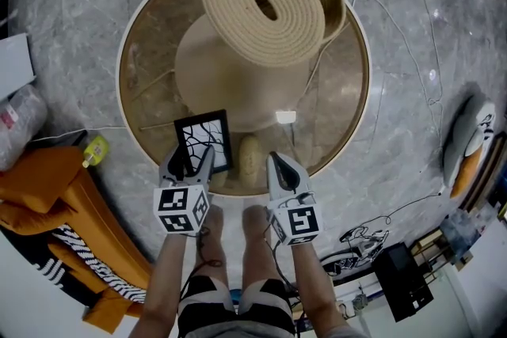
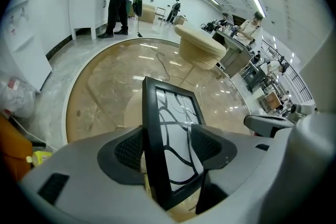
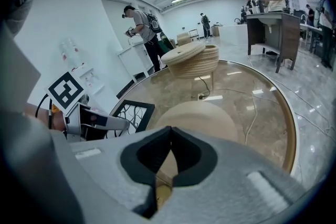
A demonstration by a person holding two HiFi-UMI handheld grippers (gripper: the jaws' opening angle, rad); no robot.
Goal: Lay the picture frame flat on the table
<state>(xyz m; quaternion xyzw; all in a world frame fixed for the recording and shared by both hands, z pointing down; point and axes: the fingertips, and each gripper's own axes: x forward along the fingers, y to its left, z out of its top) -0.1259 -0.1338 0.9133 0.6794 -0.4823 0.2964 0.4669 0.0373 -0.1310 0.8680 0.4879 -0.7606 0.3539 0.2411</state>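
Glass tabletop [image 1: 348,99] carried the picture frame [image 1: 204,140], seemingly flat, between the spread left tongs [image 1: 192,160], pads clear of it, likely letting go; right tongs [image 1: 279,164] hung pressed together, empty, alongside.

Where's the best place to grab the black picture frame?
Probably the near end of the picture frame, pinching across its black border and coming from the person's side. That end faces the left gripper, whose open jaws straddle it.
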